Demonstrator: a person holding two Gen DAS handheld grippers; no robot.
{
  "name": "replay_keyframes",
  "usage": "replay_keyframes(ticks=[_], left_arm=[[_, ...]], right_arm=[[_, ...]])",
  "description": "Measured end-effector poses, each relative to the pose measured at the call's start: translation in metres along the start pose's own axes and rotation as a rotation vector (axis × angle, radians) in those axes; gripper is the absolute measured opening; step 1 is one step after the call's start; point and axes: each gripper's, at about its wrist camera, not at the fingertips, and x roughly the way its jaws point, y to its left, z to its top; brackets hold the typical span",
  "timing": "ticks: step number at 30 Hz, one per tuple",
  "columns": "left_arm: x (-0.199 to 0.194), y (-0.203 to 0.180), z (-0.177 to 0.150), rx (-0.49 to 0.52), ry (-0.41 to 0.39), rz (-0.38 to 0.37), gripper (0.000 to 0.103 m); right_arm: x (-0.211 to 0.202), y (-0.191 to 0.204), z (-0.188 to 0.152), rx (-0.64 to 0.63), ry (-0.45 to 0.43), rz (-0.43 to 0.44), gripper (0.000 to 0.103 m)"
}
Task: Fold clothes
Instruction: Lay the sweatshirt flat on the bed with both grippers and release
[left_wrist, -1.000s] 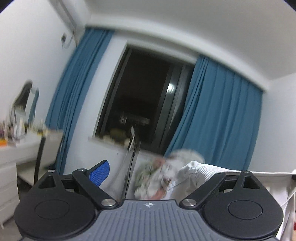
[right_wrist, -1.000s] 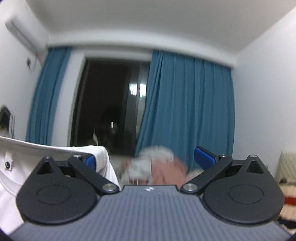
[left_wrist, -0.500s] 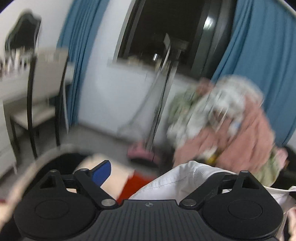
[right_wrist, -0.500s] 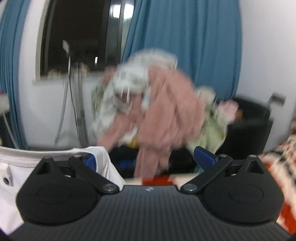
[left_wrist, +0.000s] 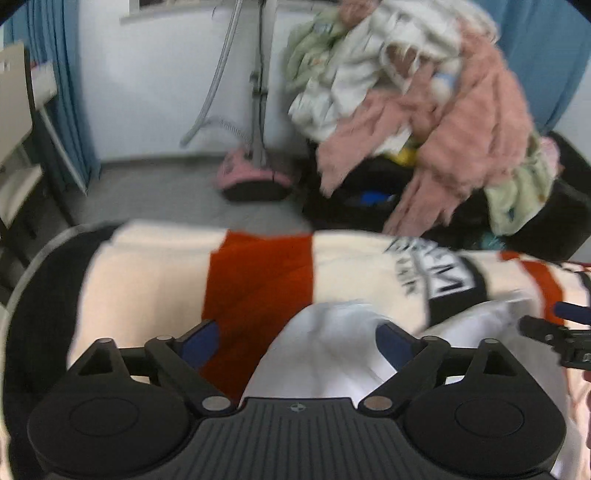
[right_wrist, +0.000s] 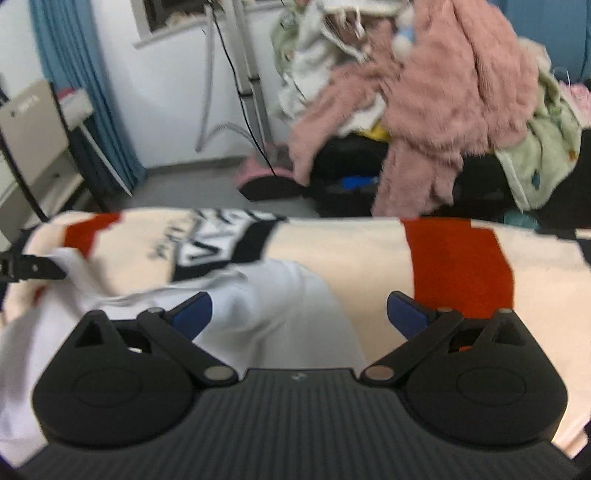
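- The left gripper (left_wrist: 297, 338) hangs over the near edge of the blanket (left_wrist: 155, 266), its jaws opening and already wide; a hump of the white shirt (left_wrist: 325, 354) lies between the blue pads (left_wrist: 201, 338), but neither pad presses on it.
- The right gripper (right_wrist: 299, 312) also stands wide apart, with the white shirt (right_wrist: 266, 317) reaching in under its left pad; it has hold of nothing that I can see, though blur along the cloth edge makes contact at that pad hard to rule out.
- The shirt lies crumpled on the blanket, stretched between the two grippers, with loose folds and no flat panel yet.
- It looks light, thin and limp: it will sag from any one pinch and slide easily over the fleecy blanket, so it probably wants two holds at once, at a hem or at the shoulder seams, not on the bunched middle.
- The blanket beneath is cream with orange blocks and a black lettered patch (right_wrist: 221, 243).
- Beyond the bed edge, on the grey floor, stands a garment steamer (left_wrist: 255, 177) with a pink base.
- Farthest back, a heap of pink and pale clothes (left_wrist: 443, 103) spills over a dark chair beside the blue curtain (right_wrist: 85, 92).
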Motion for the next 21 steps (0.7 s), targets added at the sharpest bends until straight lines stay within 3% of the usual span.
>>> replay_keyframes(ticks=[3,7,10,13,16,21], left_arm=[[-0.045,-0.005,-0.014,0.011,-0.091,0.010,0.100],[-0.137,-0.016,-0.067,-0.036,-0.187,-0.002,0.100],[-0.199,-0.019,-0.121,-0.072,-0.210,-0.025,0.100],[-0.252,-0.019,-0.191,-0.098,-0.166,-0.020,0.097],[-0.291,-0.016,-0.272,-0.125,-0.114,-0.086,0.097],[-0.320,-0.008,-0.384,-0.187,0.041,-0.100,0.088]], right_arm=[[-0.039,0.013,-0.006,-0.011,-0.077,-0.004,0.103],[-0.104,0.020,-0.035,0.028,-0.177,-0.010,0.103],[-0.165,0.028,-0.073,0.059,-0.222,-0.034,0.103],[-0.232,0.039,-0.123,0.087,-0.251,-0.078,0.103],[-0.297,0.051,-0.182,0.126,-0.298,-0.090,0.103],[-0.376,0.072,-0.264,0.129,-0.363,-0.076,0.103]])
